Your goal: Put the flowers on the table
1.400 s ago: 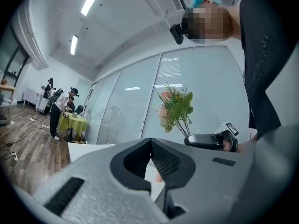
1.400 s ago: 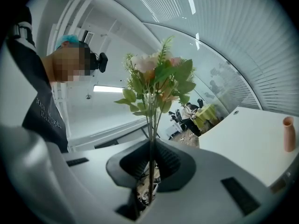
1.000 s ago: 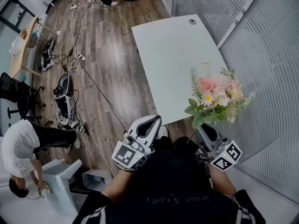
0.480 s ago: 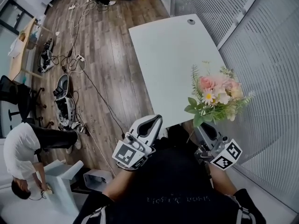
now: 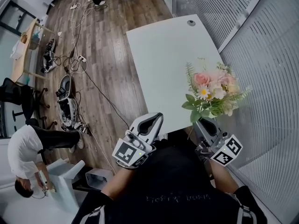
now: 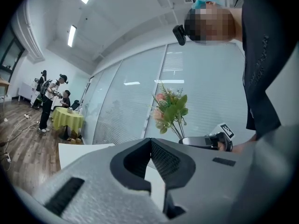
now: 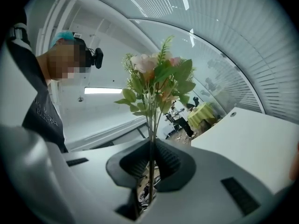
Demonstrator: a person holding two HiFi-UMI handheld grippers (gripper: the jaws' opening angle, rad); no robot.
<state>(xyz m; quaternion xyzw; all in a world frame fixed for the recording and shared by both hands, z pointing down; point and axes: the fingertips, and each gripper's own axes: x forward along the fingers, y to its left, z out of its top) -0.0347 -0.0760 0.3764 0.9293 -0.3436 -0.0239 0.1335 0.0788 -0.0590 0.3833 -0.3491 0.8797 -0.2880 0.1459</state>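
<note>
A bunch of flowers (image 5: 212,93) with pink and cream blooms and green leaves stands upright in my right gripper (image 5: 202,124), which is shut on its thin stems. In the right gripper view the stems (image 7: 150,125) run straight up between the closed jaws to the blooms (image 7: 154,76). The bunch hangs over the near right corner of the pale table (image 5: 168,55). My left gripper (image 5: 150,123) is shut on nothing, held near the table's near edge. The left gripper view shows the flowers (image 6: 171,111) off to its right.
A small round fitting (image 5: 191,23) sits at the table's far end. Slatted blinds (image 5: 266,78) line the right side. Cables and gear (image 5: 65,101) lie on the wood floor at left, where a person (image 5: 28,148) bends over a white box.
The table has shifted a little nearer and leftward in the head view, and the flowers now sit slightly further over it. Both grippers keep their hold and pose.
</note>
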